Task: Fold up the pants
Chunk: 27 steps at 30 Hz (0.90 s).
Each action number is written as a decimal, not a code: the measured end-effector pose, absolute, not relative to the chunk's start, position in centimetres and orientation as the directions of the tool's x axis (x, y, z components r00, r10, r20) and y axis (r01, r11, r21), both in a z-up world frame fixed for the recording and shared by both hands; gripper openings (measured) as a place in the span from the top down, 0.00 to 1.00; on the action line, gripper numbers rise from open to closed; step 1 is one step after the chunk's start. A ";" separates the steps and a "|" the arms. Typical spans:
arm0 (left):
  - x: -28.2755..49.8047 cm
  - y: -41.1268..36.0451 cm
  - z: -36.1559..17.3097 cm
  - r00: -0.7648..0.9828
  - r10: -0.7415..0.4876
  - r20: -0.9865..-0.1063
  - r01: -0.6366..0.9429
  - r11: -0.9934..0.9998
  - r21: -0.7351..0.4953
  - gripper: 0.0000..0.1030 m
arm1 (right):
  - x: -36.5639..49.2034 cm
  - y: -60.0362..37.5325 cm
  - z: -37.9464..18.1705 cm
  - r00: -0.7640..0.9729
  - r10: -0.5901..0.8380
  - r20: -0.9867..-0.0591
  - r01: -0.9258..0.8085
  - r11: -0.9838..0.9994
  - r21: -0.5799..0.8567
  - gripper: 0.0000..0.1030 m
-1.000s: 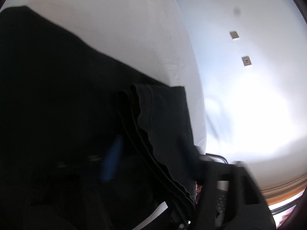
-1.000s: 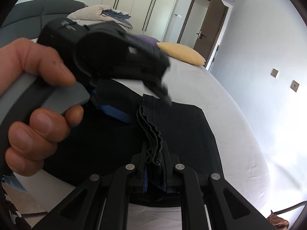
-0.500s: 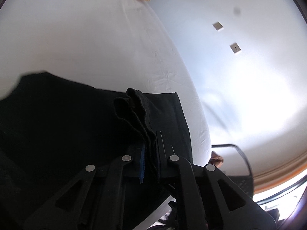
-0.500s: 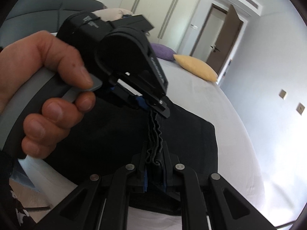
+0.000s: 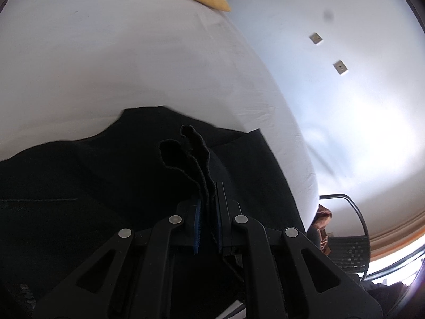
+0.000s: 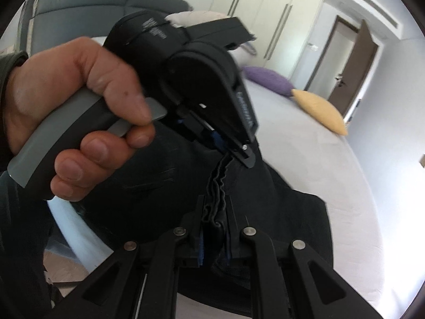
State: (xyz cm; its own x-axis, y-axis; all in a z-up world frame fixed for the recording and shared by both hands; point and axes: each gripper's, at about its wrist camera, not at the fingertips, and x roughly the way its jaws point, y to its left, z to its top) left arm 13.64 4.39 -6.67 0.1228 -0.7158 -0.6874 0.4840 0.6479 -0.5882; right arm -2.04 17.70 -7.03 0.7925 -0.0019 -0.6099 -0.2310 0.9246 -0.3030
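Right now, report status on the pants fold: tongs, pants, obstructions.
Left tongs shut on bunched edge of black pants. Right tongs shut on same edge, close by. Pants partly raised off white bed. Nothing in the way.

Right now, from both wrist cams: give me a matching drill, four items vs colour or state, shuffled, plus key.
Items:
1. pants
2. left gripper
3. pillow by the door
4. headboard

States:
A. yellow
B. dark grey, padded
C. black, bunched edge pinched, rest on the bed
D. shut on fabric, held in a hand

Pairs: 1-C, 2-D, 3-A, 4-B
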 end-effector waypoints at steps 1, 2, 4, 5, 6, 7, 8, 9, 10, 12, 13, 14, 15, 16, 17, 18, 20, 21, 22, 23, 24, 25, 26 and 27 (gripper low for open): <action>13.8 5.0 -7.1 0.126 -0.714 -0.689 0.476 0.652 -0.590 0.93 | -2.0 18.2 -7.1 0.789 0.001 -0.615 -0.239 0.921 -0.306 0.88; 14.4 5.3 -7.3 0.128 -0.713 -0.689 0.468 0.656 -0.592 0.93 | -1.8 18.6 -7.4 0.783 0.007 -0.623 -0.251 0.918 -0.306 0.88; 14.7 5.8 -8.2 0.131 -0.711 -0.691 0.449 0.664 -0.598 0.93 | -1.6 18.6 -8.2 0.772 0.013 -0.635 -0.268 0.913 -0.308 0.88; 14.9 6.3 -8.6 0.131 -0.710 -0.692 0.440 0.667 -0.601 0.93 | -1.5 18.9 -8.5 0.767 0.015 -0.642 -0.276 0.910 -0.309 0.88; 15.2 6.6 -9.1 0.132 -0.707 -0.695 0.432 0.672 -0.601 0.93 | -1.4 19.2 -8.9 0.761 0.016 -0.649 -0.287 0.905 -0.314 0.87; 15.4 6.8 -9.5 0.132 -0.703 -0.699 0.426 0.677 -0.600 0.93 | -1.3 19.5 -9.2 0.756 0.015 -0.655 -0.293 0.902 -0.317 0.87; 15.6 7.1 -10.0 0.133 -0.699 -0.702 0.419 0.682 -0.600 0.93 | 0.1 18.9 -9.1 0.748 0.016 -0.663 -0.301 0.899 -0.317 0.87; 15.8 7.1 -10.3 0.131 -0.699 -0.703 0.412 0.684 -0.602 0.93 | 0.3 19.0 -9.6 0.739 0.017 -0.673 -0.307 0.898 -0.314 0.87; 16.1 7.8 -10.7 0.131 -0.698 -0.704 0.406 0.685 -0.605 0.93 | 0.5 18.0 -9.3 0.734 0.018 -0.679 -0.310 0.898 -0.312 0.87; 16.5 8.2 -11.4 0.130 -0.696 -0.706 0.397 0.689 -0.606 0.93 | 1.0 17.6 -9.8 0.722 0.019 -0.692 -0.320 0.896 -0.308 0.87; 16.5 7.8 -11.5 0.131 -0.694 -0.708 0.395 0.692 -0.604 0.92 | 1.2 17.5 -10.0 0.714 0.022 -0.700 -0.325 0.896 -0.304 0.86; 16.6 7.8 -11.7 0.132 -0.687 -0.714 0.393 0.698 -0.599 0.92 | 1.3 17.4 -10.2 0.706 0.030 -0.708 -0.333 0.896 -0.294 0.83; 16.8 7.6 -11.8 0.135 -0.681 -0.720 0.391 0.704 -0.592 0.90 | 1.8 17.5 -10.2 0.699 0.038 -0.714 -0.339 0.897 -0.284 0.81; 16.8 7.5 -11.9 0.140 -0.675 -0.725 0.391 0.710 -0.585 0.89 | 1.9 17.0 -10.4 0.694 0.047 -0.719 -0.343 0.899 -0.273 0.78; 16.8 7.1 -11.8 0.143 -0.671 -0.727 0.390 0.714 -0.582 0.89 | 2.3 16.8 -10.4 0.693 0.055 -0.719 -0.346 0.900 -0.264 0.75; 16.8 7.1 -11.8 0.146 -0.668 -0.729 0.389 0.717 -0.579 0.89 | 2.3 16.5 -10.5 0.693 0.065 -0.718 -0.349 0.902 -0.254 0.72; 17.0 7.4 -11.6 0.156 -0.657 -0.738 0.390 0.727 -0.565 0.88 | 2.4 16.5 -10.6 0.672 0.114 -0.732 -0.372 0.906 -0.200 0.53; 17.0 7.7 -11.3 0.165 -0.648 -0.743 0.392 0.735 -0.554 0.86 | 2.3 16.2 -10.5 0.671 0.125 -0.731 -0.374 0.908 -0.188 0.52; 16.9 7.9 -11.0 0.175 -0.639 -0.749 0.395 0.742 -0.541 0.86 | 2.2 15.8 -10.4 0.672 0.132 -0.729 -0.375 0.909 -0.181 0.51; 16.8 8.0 -10.6 0.190 -0.624 -0.758 0.401 0.754 -0.520 0.86 | 2.0 15.4 -10.3 0.668 0.144 -0.730 -0.379 0.910 -0.168 0.50; 16.8 8.1 -10.2 0.204 -0.608 -0.767 0.404 0.766 -0.500 0.86 | 1.5 14.9 -10.3 0.662 0.163 -0.732 -0.383 0.913 -0.143 0.50; 16.7 8.3 -9.9 0.225 -0.581 -0.782 0.404 0.786 -0.468 0.86 | 1.2 14.2 -10.2 0.651 0.186 -0.736 -0.384 0.917 -0.107 0.50; 16.6 8.5 -9.4 0.253 -0.545 -0.799 0.400 0.811 -0.427 0.86 | 1.0 13.3 -9.9 0.636 0.219 -0.740 -0.386 0.921 -0.059 0.51; 16.6 8.8 -9.1 0.277 -0.518 -0.809 0.392 0.830 -0.397 0.86 | 0.6 12.8 -10.0 0.625 0.250 -0.740 -0.390 0.920 -0.018 0.51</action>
